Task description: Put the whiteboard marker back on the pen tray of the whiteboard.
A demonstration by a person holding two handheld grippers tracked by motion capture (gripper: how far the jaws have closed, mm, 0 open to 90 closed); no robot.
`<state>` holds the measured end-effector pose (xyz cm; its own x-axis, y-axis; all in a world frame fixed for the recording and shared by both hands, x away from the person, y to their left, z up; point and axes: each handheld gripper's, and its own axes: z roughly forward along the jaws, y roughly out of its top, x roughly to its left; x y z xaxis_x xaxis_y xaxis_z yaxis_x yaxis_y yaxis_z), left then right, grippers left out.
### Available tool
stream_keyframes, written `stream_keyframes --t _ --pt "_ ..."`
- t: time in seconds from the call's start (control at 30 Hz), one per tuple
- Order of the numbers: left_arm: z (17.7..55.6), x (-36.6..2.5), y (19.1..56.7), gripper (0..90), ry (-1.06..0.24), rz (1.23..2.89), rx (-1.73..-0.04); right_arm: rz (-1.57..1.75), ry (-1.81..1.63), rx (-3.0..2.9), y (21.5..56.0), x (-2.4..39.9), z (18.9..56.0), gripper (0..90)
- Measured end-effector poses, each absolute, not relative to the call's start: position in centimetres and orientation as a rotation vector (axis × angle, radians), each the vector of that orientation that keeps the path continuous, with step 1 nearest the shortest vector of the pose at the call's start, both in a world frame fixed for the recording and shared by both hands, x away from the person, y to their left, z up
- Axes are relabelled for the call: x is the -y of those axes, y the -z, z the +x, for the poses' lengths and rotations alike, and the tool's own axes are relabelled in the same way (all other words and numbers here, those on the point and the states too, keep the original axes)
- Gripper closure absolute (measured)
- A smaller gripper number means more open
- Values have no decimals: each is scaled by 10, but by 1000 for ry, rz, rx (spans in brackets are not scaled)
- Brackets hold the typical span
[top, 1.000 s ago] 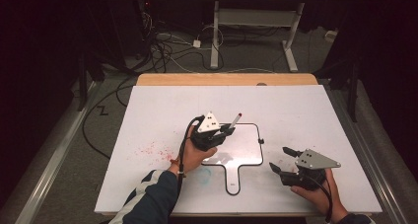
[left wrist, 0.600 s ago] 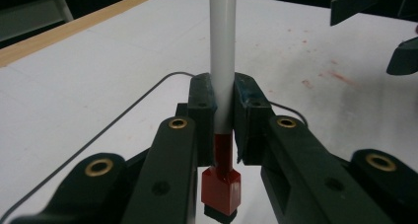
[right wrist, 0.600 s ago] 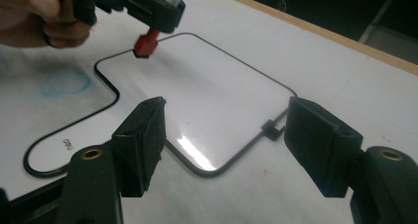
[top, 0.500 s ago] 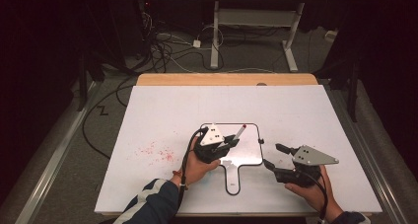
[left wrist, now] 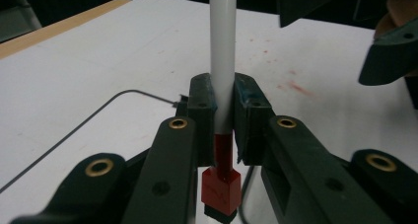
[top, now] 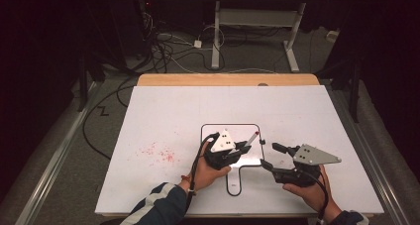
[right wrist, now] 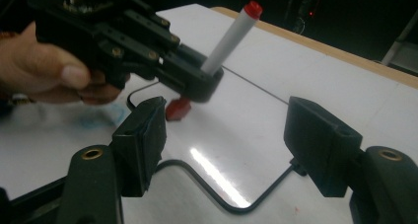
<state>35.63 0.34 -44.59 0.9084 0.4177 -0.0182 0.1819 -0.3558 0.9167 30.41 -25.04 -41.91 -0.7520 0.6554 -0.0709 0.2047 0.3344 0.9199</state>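
A white marker (top: 251, 139) with a red tip is clamped in my left gripper (top: 245, 146), which is shut on its lower barrel. In the left gripper view the marker (left wrist: 222, 61) stands between the pads, and its red end (left wrist: 220, 187) pokes out below. It hangs over a small black-edged whiteboard (top: 237, 132) with a handle, which lies on the white table (top: 173, 111). My right gripper (top: 270, 155) is open, just right of the marker. In the right gripper view its own gripper (right wrist: 231, 130) holds nothing and faces the marker (right wrist: 229, 39) and the left gripper (right wrist: 197, 83).
Red smudges (top: 158, 153) dot the table left of the small board. A wooden strip (top: 228, 80) runs along the far edge. Cables (top: 168, 46) and a desk frame (top: 257, 22) lie on the dark floor beyond.
My left gripper has carried the marker toward the near edge and slightly right. The right gripper has edged left toward it and stays open.
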Motion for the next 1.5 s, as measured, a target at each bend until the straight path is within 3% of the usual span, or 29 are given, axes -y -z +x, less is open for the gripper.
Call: stream_keyframes --t 0.3,0.5,0.57,0.67,0.8,0.93,1.23,1.5 --pt "347 15 452 776 -239 1967 -383 841 -1499 -2189 420 246 318 467" --pt "341 23 455 773 -230 1988 -344 858 -1531 -2187 421 245 319 755" --pt "340 24 455 734 -240 1993 -339 861 -1561 -2189 420 247 319 807" --pt "338 24 452 662 -247 2009 -327 873 -1566 -2186 416 248 318 808" --pt "334 14 441 443 -349 2101 -304 939 -1554 -2140 408 258 318 809" --pt "331 -9 435 307 -425 2112 -345 988 -1522 -2150 402 268 322 809" --pt "328 -80 440 211 -539 2126 -455 1089 -1364 -2294 402 264 344 809" --pt "316 -135 451 211 -591 2126 -651 1217 -1260 -2356 407 261 365 809"
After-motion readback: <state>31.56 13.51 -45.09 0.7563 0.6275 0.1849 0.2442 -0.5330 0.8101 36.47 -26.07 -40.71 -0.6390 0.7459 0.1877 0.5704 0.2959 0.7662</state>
